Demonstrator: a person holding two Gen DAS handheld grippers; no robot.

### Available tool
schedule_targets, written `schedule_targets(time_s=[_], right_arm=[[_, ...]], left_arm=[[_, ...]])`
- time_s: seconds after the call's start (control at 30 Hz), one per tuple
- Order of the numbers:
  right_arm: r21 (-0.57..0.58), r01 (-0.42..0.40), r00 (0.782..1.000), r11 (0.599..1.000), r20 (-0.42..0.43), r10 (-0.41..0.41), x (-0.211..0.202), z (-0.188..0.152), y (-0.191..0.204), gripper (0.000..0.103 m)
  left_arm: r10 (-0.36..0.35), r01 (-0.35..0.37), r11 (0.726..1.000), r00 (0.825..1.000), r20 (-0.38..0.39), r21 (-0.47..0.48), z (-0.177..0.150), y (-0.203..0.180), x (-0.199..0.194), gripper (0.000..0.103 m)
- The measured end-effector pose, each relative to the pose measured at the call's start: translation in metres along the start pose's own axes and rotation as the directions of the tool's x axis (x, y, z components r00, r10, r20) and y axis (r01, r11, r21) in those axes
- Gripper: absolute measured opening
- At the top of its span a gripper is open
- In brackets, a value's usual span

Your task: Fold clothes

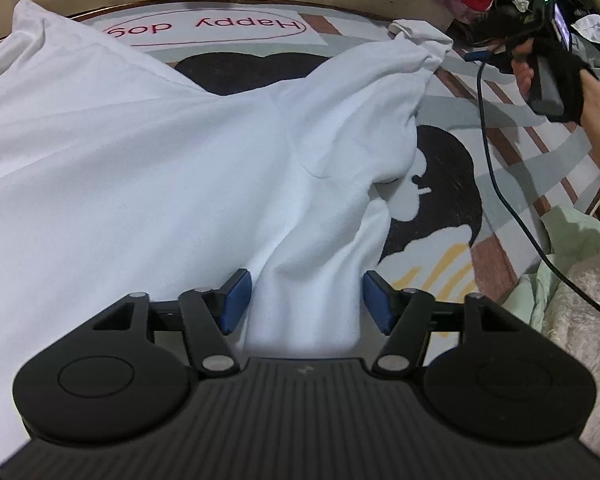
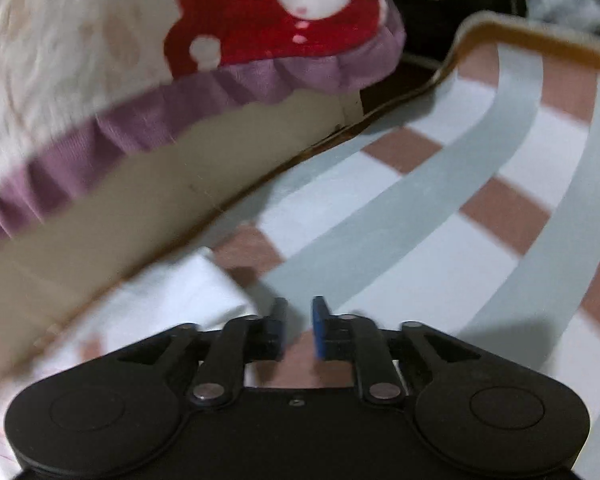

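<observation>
Left gripper (image 1: 306, 300) is straddling a white garment (image 1: 140, 168) fold, jaws apart (pads not pressing); right gripper (image 2: 299, 330) is hovering over the patterned mat (image 2: 440, 240), jaws apart, empty.

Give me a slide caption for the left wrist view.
White shirt spread over a cartoon mat, a fold between the left tool's open fingers.

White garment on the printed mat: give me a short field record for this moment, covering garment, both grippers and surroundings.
garment: white garment spread over printed mat, one bunched fold raised
left gripper: open, fold between pads, not pressed
right gripper: open, nothing between pads, over bare mat
right hand: beside garment's far corner
surroundings: red plush cushion beyond mat edge; picture blurred
</observation>
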State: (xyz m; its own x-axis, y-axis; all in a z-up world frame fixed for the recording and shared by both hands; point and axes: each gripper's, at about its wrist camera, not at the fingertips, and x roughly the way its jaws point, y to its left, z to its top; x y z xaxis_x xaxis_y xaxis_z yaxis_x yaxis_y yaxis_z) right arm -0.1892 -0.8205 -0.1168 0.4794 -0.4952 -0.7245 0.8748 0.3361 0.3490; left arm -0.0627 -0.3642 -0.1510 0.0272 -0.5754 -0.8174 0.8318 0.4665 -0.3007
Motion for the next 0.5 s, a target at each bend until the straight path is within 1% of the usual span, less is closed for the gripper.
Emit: schedule_targets(time_s=[0.03,0.07,0.13,0.2,0.23,0.27,0.3,0.33,0.37,0.4,0.43,0.47,0.5], right_arm=[[0.032,-0.041,0.999,0.999,-0.003,0.042,-0.003,-0.001,0.000,0.056],[0.037,-0.069,0.998,0.997,-0.010,0.070,-0.001,-0.001,0.003,0.062],[0.029,-0.108,0.993,0.994,-0.037,0.109,0.005,-0.003,0.007,0.064],[-0.022,-0.087,0.994,0.996,-0.073,0.085,0.018,-0.007,0.014,0.064],[-0.057,-0.070,0.994,0.996,-0.083,0.065,0.025,-0.011,0.018,0.064],[-0.092,-0.052,0.995,0.994,-0.092,0.044,0.033,-0.015,0.022,0.064],[-0.127,-0.035,0.995,0.991,-0.100,0.023,0.040,-0.019,0.026,0.064],[-0.196,-0.023,0.997,0.980,-0.072,0.009,0.044,-0.024,0.034,0.066],[-0.265,-0.008,0.999,0.964,-0.042,-0.003,0.048,-0.030,0.043,0.066],[-0.332,0.008,1.000,0.943,-0.011,-0.013,0.052,-0.036,0.051,0.056],[-0.388,0.008,1.000,0.922,0.000,-0.009,0.054,-0.039,0.059,0.015],[-0.385,0.003,0.999,0.923,0.040,0.014,0.052,-0.035,0.061,0.005],[-0.380,-0.003,0.996,0.925,0.081,0.037,0.049,-0.031,0.062,0.005]], left_arm=[[-0.005,0.005,1.000,1.000,-0.002,0.000,0.001,-0.001,0.000,0.068],[-0.010,0.010,1.000,1.000,-0.003,0.000,0.002,-0.003,0.001,0.069],[-0.009,0.009,1.000,1.000,-0.008,0.025,0.002,-0.007,0.002,0.070],[0.010,-0.009,0.998,1.000,-0.007,0.064,0.000,-0.013,0.004,0.069],[0.028,-0.028,0.996,1.000,0.006,0.083,-0.001,-0.015,0.004,0.067],[0.046,-0.047,0.994,0.999,0.019,0.101,-0.003,-0.017,0.005,0.062],[0.065,-0.069,0.990,0.997,0.034,0.120,-0.004,-0.020,0.005,0.035],[0.107,-0.113,0.983,0.993,0.052,0.142,-0.005,-0.021,0.005,0.016],[0.105,-0.112,0.984,0.993,0.054,0.140,-0.004,-0.020,0.004,0.014],[0.101,-0.108,0.985,0.993,0.057,0.138,-0.003,-0.019,0.003,0.009],[0.071,-0.078,0.988,0.996,0.058,0.131,-0.002,-0.016,-0.002,0.008],[0.040,-0.047,0.991,0.997,0.059,0.124,0.000,-0.014,-0.007,0.007],[0.004,-0.013,0.992,0.998,0.063,0.128,0.001,-0.012,-0.013,0.007]])
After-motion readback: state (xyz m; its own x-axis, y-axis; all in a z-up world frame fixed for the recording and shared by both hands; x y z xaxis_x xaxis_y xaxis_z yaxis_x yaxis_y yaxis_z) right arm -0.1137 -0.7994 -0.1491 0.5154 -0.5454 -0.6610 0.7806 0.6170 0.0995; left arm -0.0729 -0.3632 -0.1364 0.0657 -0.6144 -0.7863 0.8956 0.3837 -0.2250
